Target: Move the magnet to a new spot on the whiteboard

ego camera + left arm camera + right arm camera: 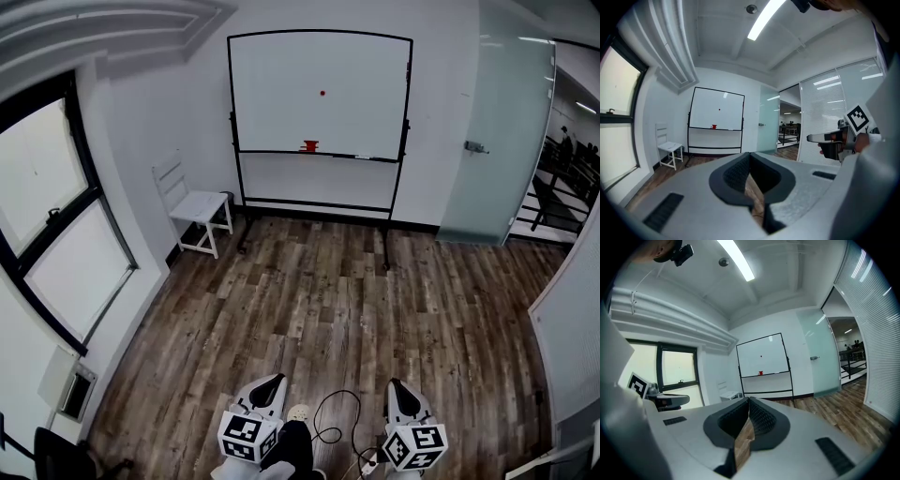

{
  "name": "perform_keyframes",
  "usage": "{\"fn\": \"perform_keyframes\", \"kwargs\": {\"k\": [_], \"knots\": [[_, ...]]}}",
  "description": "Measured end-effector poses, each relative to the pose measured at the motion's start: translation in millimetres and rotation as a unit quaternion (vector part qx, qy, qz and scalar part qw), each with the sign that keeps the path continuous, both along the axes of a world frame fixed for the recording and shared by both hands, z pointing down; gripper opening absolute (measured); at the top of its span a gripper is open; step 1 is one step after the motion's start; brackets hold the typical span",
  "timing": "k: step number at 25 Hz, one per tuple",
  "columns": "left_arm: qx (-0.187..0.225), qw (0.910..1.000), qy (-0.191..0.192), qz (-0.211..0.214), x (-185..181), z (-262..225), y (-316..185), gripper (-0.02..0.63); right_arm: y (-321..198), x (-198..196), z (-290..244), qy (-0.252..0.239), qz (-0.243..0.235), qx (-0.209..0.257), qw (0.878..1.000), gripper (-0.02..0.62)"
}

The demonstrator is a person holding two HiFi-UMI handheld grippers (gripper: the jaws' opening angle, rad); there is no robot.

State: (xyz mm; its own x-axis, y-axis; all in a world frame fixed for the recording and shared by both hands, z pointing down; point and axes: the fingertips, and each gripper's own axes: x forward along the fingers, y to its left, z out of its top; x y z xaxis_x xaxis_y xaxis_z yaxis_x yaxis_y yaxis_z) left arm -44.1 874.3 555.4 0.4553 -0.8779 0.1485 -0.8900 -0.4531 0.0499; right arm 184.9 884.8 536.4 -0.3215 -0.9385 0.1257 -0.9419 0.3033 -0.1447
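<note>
The magnet [322,94] is a small red dot stuck high on the whiteboard [272,80], a little right of centre, well apart from both grippers across the wooden floor [328,300]. Below it, a red object [309,145] sits on the board's tray; what it is cannot be told.

The magnet is probably light, hard and smooth, held on by its own pull. It likely wants a firm pinch across its rim and then a slide or a tilt off the board, since a straight pull could slip.

The left hand-held gripper [275,380] and the right hand-held gripper [394,384] sit low and near the person, each with its jaws pressed together at the tips and nothing between them.

Only the head view shows the stretch of floor to cross, the white chair [200,208] and a cable [333,422] underfoot. Only the gripper views show the ceiling light [764,16], and each catches the other gripper at its side.
</note>
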Motion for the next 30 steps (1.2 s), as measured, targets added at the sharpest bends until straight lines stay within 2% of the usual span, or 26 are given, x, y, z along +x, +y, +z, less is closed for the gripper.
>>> {"fn": "perform_keyframes", "kwargs": {"k": [9,18,30], "knots": [[-0.006,1.0,0.004,-0.003,-10,5,-75,0.009,-70,-10,4,0.003,-0.003,-0.006,1.0,0.028],[0.008,0.9999,0.009,0.0,-23,-25,-178,0.009,-173,-28,-26,0.017,-0.013,0.007,1.0,0.028],[0.011,0.9999,0.003,0.0,-59,-36,-287,0.011,-280,-54,-35,0.009,0.001,0.008,1.0,0.028]]}}
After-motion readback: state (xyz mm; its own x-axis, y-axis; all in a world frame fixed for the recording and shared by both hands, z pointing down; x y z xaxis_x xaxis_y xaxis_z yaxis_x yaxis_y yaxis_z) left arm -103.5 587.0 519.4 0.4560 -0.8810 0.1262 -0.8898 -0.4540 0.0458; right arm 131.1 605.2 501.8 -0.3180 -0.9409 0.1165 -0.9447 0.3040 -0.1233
